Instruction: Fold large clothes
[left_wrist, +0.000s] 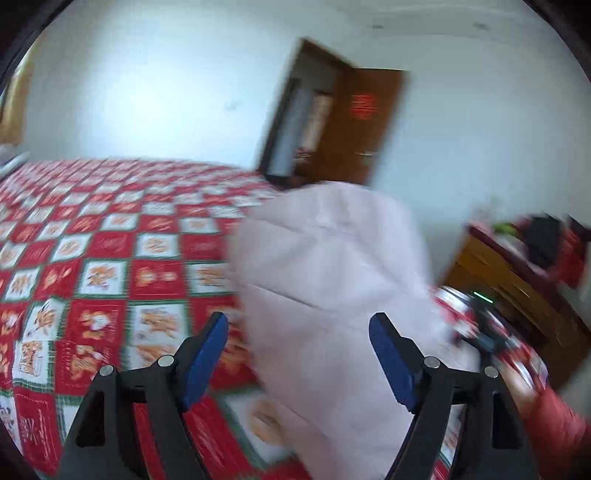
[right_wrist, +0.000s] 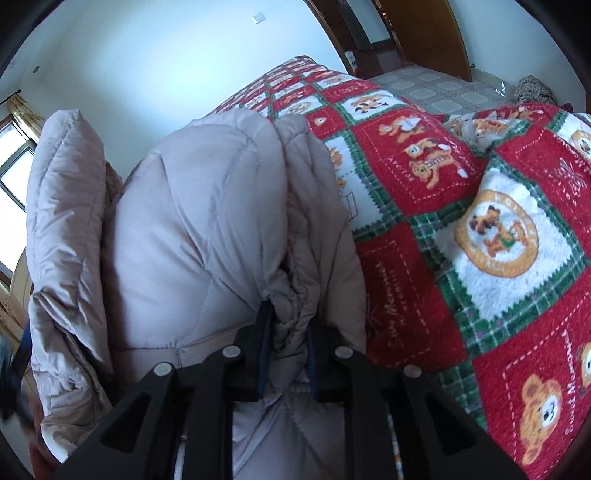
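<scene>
On the bed, over a red, green and white checked fleece blanket with bear pictures (right_wrist: 491, 236), a pale pinkish-beige quilted down coat (right_wrist: 199, 236) lies bunched and partly doubled over. A gathered edge of it is pinched tight by the right claw (right_wrist: 286, 354). The left claw (left_wrist: 299, 358) is spread wide and grips nothing, the coat lying just beyond its blue pads (left_wrist: 391, 362). A free edge on the left side should be taken before the fold is laid, so that the padding is kept flat and square.
</scene>
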